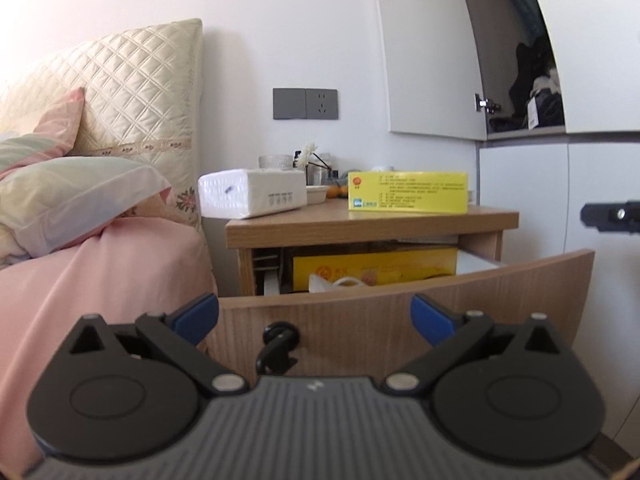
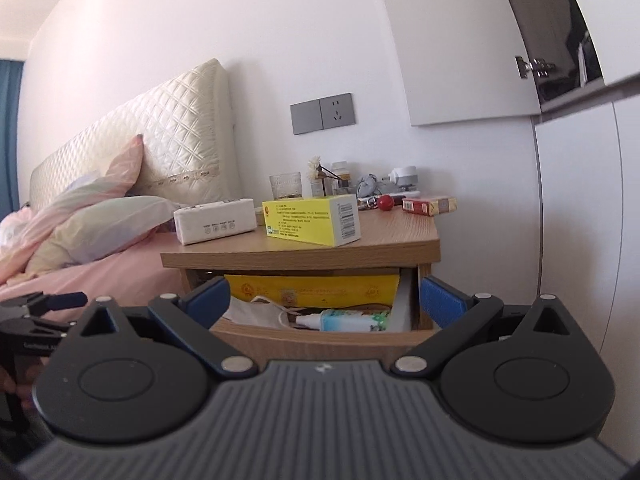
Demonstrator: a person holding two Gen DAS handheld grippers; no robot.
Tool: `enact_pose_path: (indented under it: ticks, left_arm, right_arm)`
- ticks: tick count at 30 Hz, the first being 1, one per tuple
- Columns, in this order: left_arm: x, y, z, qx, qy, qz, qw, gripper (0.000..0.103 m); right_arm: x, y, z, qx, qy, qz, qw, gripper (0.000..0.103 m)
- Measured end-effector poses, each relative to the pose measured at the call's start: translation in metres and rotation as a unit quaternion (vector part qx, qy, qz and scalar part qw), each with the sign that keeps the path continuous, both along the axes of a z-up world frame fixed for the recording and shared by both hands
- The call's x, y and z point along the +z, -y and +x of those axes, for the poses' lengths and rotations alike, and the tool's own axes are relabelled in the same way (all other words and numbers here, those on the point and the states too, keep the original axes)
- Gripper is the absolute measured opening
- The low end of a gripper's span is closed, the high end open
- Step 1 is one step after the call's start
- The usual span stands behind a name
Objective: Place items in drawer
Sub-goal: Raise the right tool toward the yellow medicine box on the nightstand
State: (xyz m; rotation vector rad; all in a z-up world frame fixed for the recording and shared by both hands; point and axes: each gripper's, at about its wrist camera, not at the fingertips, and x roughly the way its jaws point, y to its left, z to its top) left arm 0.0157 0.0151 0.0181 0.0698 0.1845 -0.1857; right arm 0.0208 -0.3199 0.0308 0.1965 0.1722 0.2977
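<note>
**Mei:** Both pairs of blue-padded fingers [image 1: 196, 318] stand wide apart with nothing between them. The left gripper [image 1: 316, 316] faces the pulled-out wood-grain drawer front [image 1: 400, 312], just above its small black knob [image 1: 278, 346]. The right gripper [image 2: 324, 300] looks down over the drawer's rim.

**Jon:** And the items?

**Mei:** The likeliest one, I'd judge, is the flat yellow cardboard box [image 2: 312, 220] lying on the light wooden nightstand top [image 2: 384, 236], near its front edge. Beside it sits a white wrapped tissue pack [image 2: 216, 220], and further back a small red-and-yellow packet [image 2: 430, 205].

**Jon:** Room in the drawer?

**Mei:** Some. A large yellow box [image 2: 312, 290] already stands along the back, with a white cloth [image 2: 256, 314] and a green-and-white tube [image 2: 348, 320] in front of it.

**Jon:** How should the pickup go?

**Mei:** I'd take the box across its narrow thickness with the right gripper, lift clear of the tabletop lip, then lower it flat onto the cloth rather than dropping it. The left can steady the drawer front so it doesn't slide.

**Jon:** Anything readable?

**Mei:** Only lines of small dark print on the yellow face, a blue-green logo patch at its lower left, and a barcode on the white end. The characters are too small to read. The tissue pack shows four little round symbols.
</note>
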Motion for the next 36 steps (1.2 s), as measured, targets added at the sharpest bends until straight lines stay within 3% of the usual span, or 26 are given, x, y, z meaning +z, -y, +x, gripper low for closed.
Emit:
enact_pose_path:
  ticks: [10, 22, 36]
  left_arm:
    - [-0.003, 0.014, -0.01, -0.021, 0.0, 0.001, 0.9998, 0.103]
    - [-0.002, 0.005, -0.013, -0.011, 0.006, -0.042, 0.999, 0.103]
    - [-0.005, 0.009, -0.013, -0.009, -0.004, -0.028, 0.9996, 0.103]
  right_arm:
    - [-0.011, -0.036, -0.012, -0.006, -0.018, 0.021, 1.0, 0.103]
    - [-0.016, -0.058, -0.029, -0.032, 0.005, 0.03, 0.999, 0.103]
    - [-0.021, -0.071, -0.021, -0.015, -0.009, 0.034, 0.999, 0.103]
